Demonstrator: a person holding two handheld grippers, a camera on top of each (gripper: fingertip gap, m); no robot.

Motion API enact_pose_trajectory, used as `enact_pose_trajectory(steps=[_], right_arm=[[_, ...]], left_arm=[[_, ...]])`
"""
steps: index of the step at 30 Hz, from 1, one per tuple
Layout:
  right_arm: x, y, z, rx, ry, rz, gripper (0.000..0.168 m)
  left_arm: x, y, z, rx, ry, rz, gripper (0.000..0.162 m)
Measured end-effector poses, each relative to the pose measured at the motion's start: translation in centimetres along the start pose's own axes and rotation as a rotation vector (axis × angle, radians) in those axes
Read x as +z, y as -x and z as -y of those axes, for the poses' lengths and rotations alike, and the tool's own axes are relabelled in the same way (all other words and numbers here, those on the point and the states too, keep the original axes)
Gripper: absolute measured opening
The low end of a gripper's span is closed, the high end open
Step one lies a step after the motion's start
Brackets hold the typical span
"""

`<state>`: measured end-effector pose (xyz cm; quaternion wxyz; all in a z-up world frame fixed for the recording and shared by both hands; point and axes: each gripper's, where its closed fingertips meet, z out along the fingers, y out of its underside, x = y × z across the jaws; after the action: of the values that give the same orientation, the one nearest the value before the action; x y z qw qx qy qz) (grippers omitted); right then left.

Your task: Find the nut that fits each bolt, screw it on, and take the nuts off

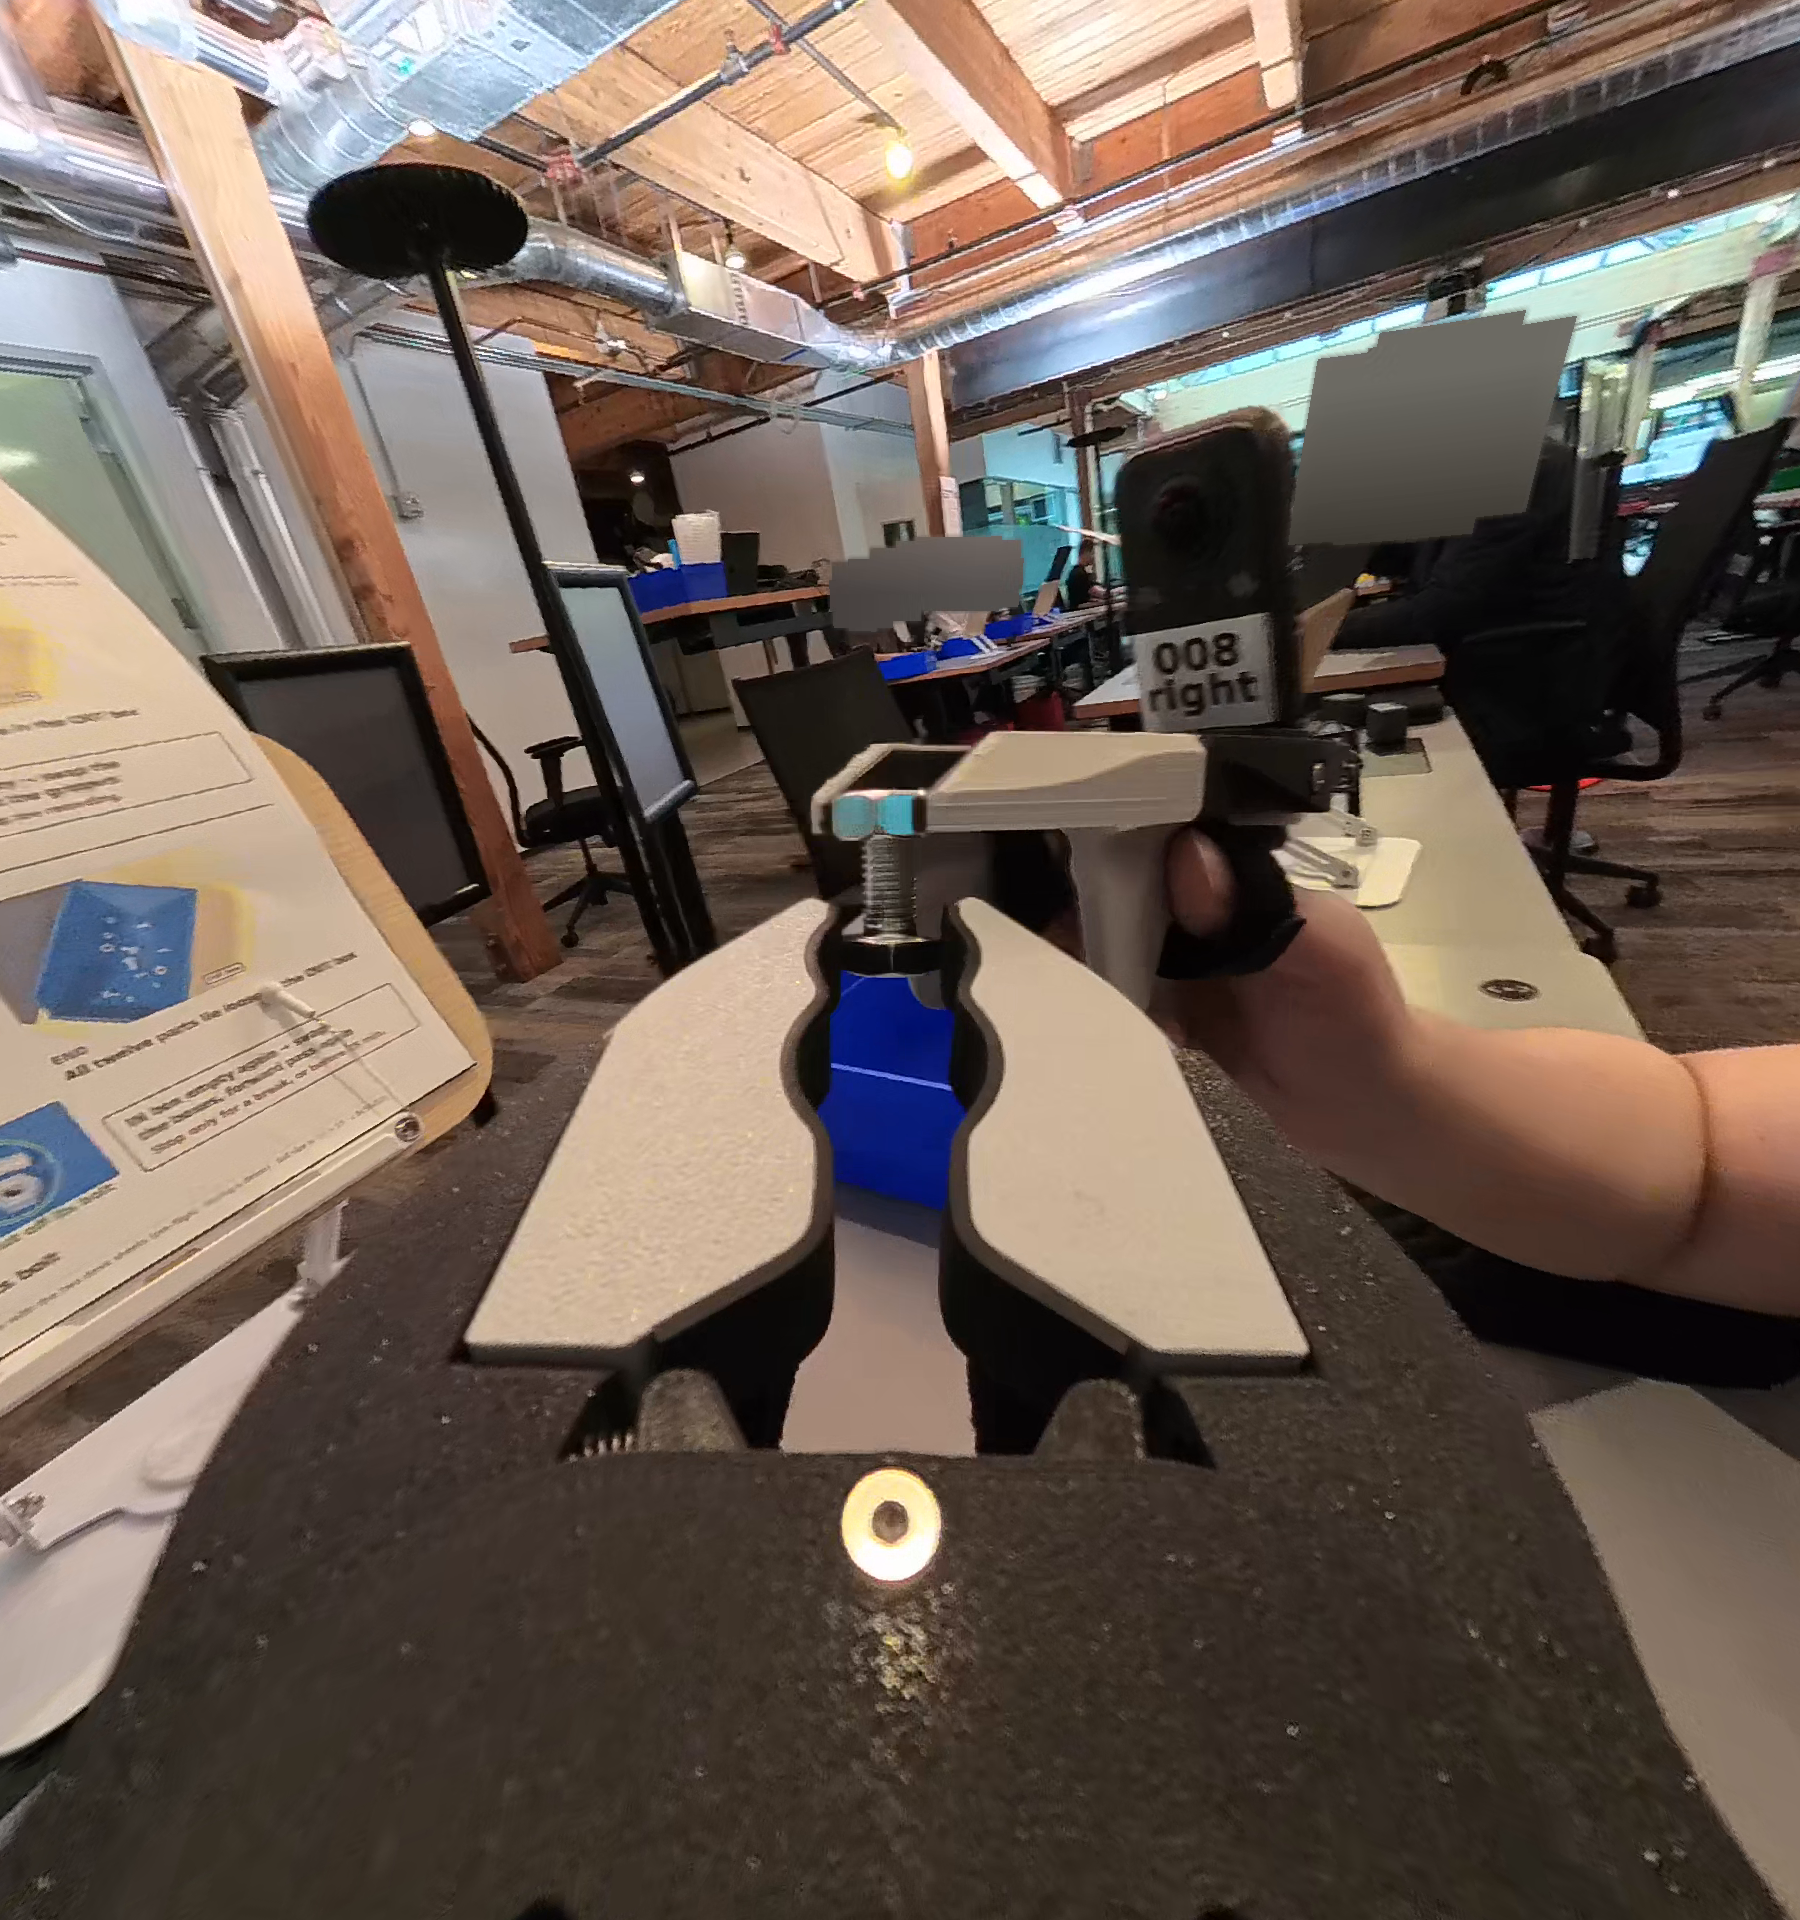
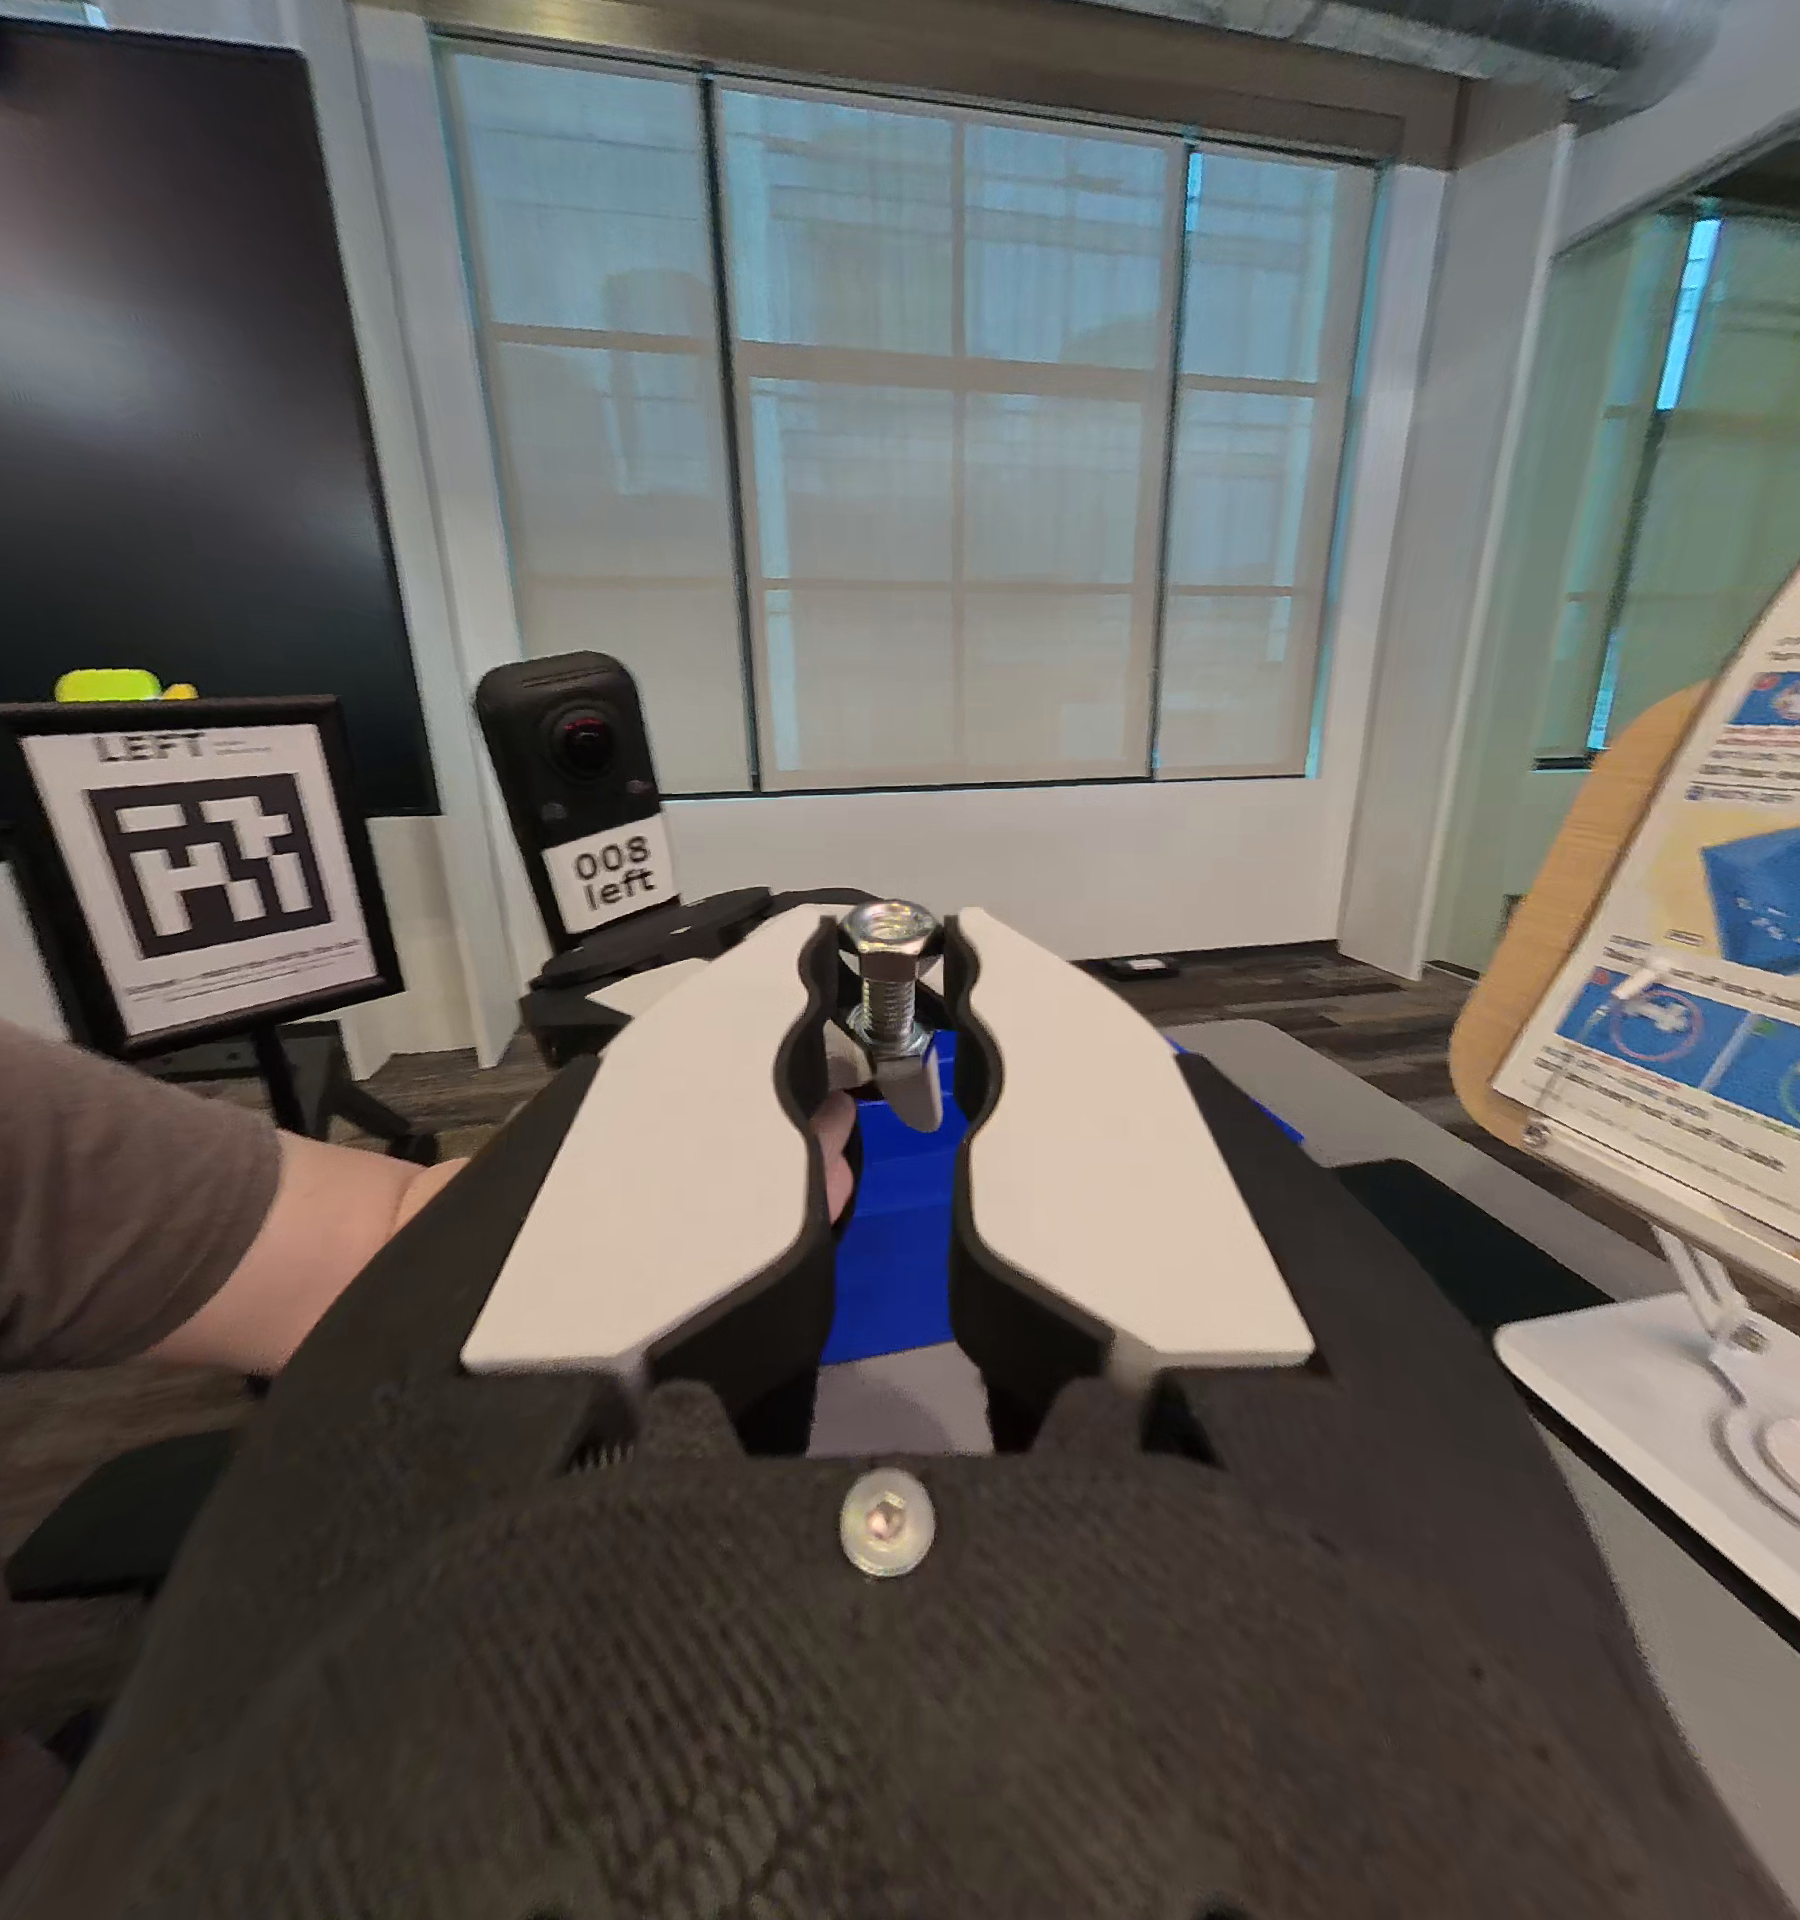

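The left claw [image 1: 888, 961] is clenched on a nut [image 1: 883, 952] that sits on the threaded shank of a bolt [image 1: 888, 883], its fingertips closing on the nut from either side. The bolt stands upright above those tips. Its hexagonal head is at the top, pinched between the fingertips of the right claw [image 1: 878, 814], which reaches in level from the right side. In the right wrist view the right claw [image 2: 890, 940] grasps the bolt [image 2: 888, 982] by that head, and the nut [image 2: 880, 1029] shows lower on the thread with the left claw's pale fingertips [image 2: 915, 1086] on it. So the two claws meet at right angles, joined only through the bolt and nut, both held in the air.

Directly below and beyond the joined tips is a blue bin [image 1: 888, 1101], partly hidden by the fingers. Under it lies the grey table [image 2: 1280, 1049]. An instruction board [image 1: 148, 987] on a tilted white stand is just left of the left claw. A framed marker sign [image 2: 200, 852] stands farther off, to the left of the right claw.
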<state>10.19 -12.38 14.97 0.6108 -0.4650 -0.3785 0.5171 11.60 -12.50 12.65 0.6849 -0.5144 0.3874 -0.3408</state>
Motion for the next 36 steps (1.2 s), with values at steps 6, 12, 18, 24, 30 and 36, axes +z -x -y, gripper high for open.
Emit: enact_pose_trajectory(steps=[6, 12, 18, 24, 30, 36], right_arm=[[-1.0, 2.6, 0.6, -0.035, 0.03, 0.29, 0.02], [-3.3, 6.5, 0.2, 0.025, 0.05, 0.67, 0.02], [-4.0, 8.0, 0.0, 0.062, 0.031, 0.8, 0.02], [-3.3, 6.9, 1.0, 0.05, -0.027, 0.687, 0.043], [-1.4, 2.4, 2.7, -0.044, -0.104, 0.226, 0.046], [0.1, 0.9, 1.0, -0.097, -0.06, -0.069, 0.04]], left_arm=[[-0.4, -2.9, 0.8, -0.129, -0.003, -0.283, 0.018], [-1.4, -7.6, 0.9, -0.318, 0.027, -0.67, 0.018], [-1.9, -9.3, 0.9, -0.394, 0.029, -0.802, 0.018], [-1.7, -8.2, 1.5, -0.389, -0.023, -0.733, 0.018], [-0.2, -2.7, 0.9, -0.152, -0.047, -0.259, 0.017], [-0.4, -0.4, 0.9, -0.047, -0.073, -0.035, 0.018]])
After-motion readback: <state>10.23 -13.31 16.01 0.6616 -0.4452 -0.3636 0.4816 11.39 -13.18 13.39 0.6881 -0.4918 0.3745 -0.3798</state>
